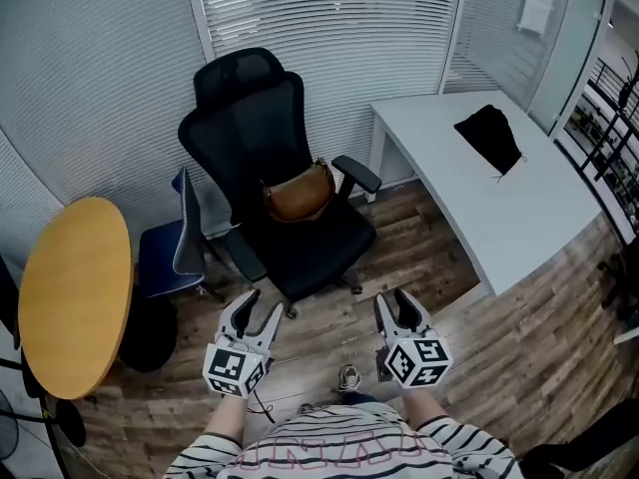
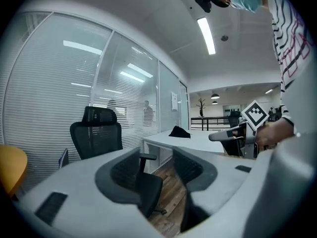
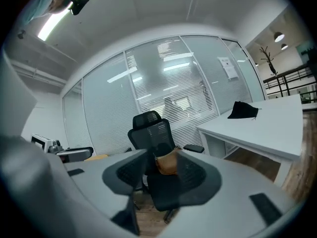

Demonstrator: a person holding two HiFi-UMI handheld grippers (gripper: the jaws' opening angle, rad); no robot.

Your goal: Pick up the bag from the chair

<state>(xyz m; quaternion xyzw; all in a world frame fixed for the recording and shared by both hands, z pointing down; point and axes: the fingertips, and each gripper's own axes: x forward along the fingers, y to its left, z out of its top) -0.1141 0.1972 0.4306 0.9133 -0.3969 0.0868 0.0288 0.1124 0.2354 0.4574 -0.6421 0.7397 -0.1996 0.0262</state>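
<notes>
Head view: I look steeply down from high up, chair [image 1: 300, 238] mid-frame, left gripper [image 1: 264, 303] and right gripper [image 1: 390, 298] at bottom edge. Left gripper view: low, along own fingers [image 2: 119, 175], aimed right of chair toward white bench [image 2: 198, 142]. Right gripper view: low, squarely facing chair, bag [image 3: 167, 163] framed between fingers. All three share chair and bench, none close.
</notes>
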